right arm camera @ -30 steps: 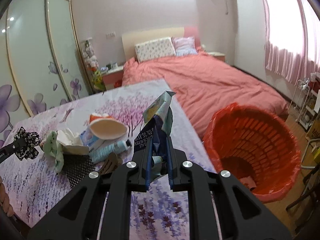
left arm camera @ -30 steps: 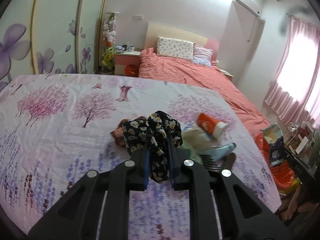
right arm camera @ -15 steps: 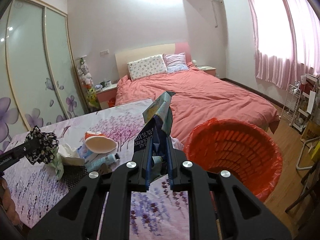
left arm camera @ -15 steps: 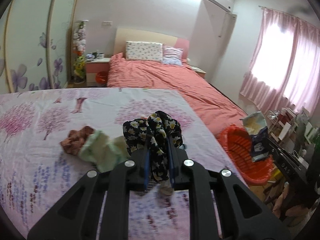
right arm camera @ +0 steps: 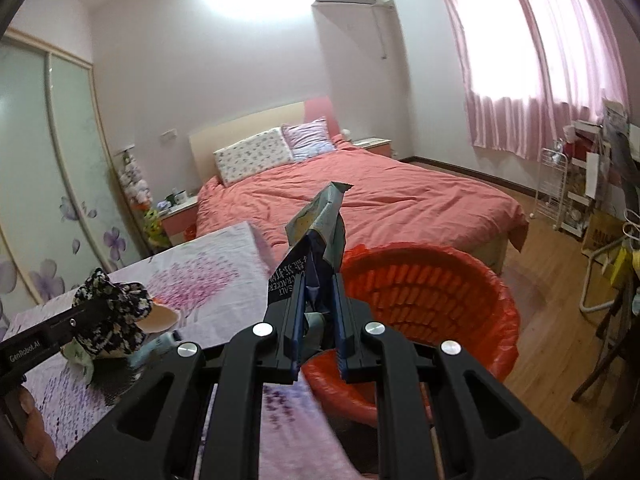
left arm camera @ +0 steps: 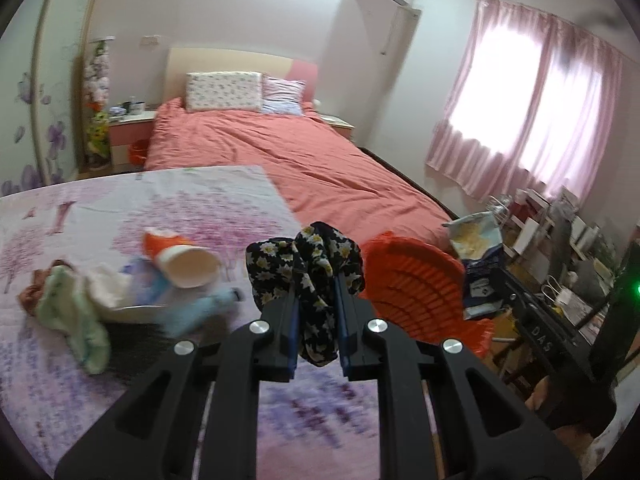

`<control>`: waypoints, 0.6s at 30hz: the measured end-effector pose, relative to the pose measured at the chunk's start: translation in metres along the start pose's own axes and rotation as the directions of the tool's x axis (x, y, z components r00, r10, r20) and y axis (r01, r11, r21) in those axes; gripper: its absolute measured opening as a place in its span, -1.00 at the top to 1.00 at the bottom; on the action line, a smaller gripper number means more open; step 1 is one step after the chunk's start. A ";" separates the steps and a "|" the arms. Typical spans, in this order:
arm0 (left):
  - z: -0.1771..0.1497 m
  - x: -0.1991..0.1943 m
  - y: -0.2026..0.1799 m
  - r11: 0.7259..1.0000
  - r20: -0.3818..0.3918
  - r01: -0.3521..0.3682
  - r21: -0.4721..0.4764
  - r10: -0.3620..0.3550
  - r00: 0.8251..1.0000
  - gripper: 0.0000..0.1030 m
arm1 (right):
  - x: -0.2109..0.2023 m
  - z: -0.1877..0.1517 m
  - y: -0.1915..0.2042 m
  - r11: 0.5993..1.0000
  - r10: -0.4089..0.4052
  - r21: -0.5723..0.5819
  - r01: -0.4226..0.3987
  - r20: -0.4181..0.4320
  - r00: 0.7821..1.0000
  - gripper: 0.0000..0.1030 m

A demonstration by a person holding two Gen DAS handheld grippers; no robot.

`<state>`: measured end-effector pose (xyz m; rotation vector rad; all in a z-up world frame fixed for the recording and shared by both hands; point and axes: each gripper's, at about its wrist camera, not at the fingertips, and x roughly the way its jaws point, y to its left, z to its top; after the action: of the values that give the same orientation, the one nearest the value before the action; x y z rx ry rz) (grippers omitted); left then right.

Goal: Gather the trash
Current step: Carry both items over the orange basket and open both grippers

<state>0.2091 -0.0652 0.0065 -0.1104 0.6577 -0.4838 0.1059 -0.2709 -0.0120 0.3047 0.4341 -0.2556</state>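
Note:
My left gripper (left arm camera: 316, 312) is shut on a black floral scrunchie (left arm camera: 308, 268), held above the edge of the purple-patterned bed cover (left arm camera: 120, 208). My right gripper (right arm camera: 318, 312) is shut on a blue cracker bag (right arm camera: 316, 232), held over the near rim of the orange trash basket (right arm camera: 432, 292). The basket also shows in the left wrist view (left arm camera: 416, 280), with the bag (left arm camera: 480, 264) above its right side. The scrunchie shows at left in the right wrist view (right arm camera: 108, 312).
On the bed cover lie an orange cup (left arm camera: 184, 256), a green cloth (left arm camera: 76, 316), a blue tube (left arm camera: 196, 312) and a brown scrunchie (left arm camera: 36, 284). A red-covered bed (right arm camera: 360, 200) lies beyond. Shelves and clutter (right arm camera: 592, 184) stand at right on the wooden floor.
Both grippers have swung right toward the orange basket, carrying the scrunchie and the bag. The right gripper has risen and now holds the bag over the basket.

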 end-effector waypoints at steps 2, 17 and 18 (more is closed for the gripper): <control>0.001 0.011 -0.014 1.000 -0.010 0.025 0.013 -0.025 1.000 0.69 | 0.002 0.000 -0.009 1.000 -0.009 0.017 0.009 0.001 1.000 0.74; 0.003 0.090 -0.092 0.984 -0.087 0.153 0.085 -0.146 0.985 0.69 | 0.024 -0.003 -0.058 0.992 -0.068 0.105 0.068 0.004 0.998 0.74; 0.004 0.096 -0.095 0.983 -0.093 0.159 0.087 -0.151 0.984 0.69 | 0.026 -0.003 -0.061 0.991 -0.073 0.110 0.072 0.001 0.997 0.74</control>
<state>0.2391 -0.1943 -0.0206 -0.0518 0.7123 -0.6723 0.1089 -0.3303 -0.0406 0.3968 0.4269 -0.3520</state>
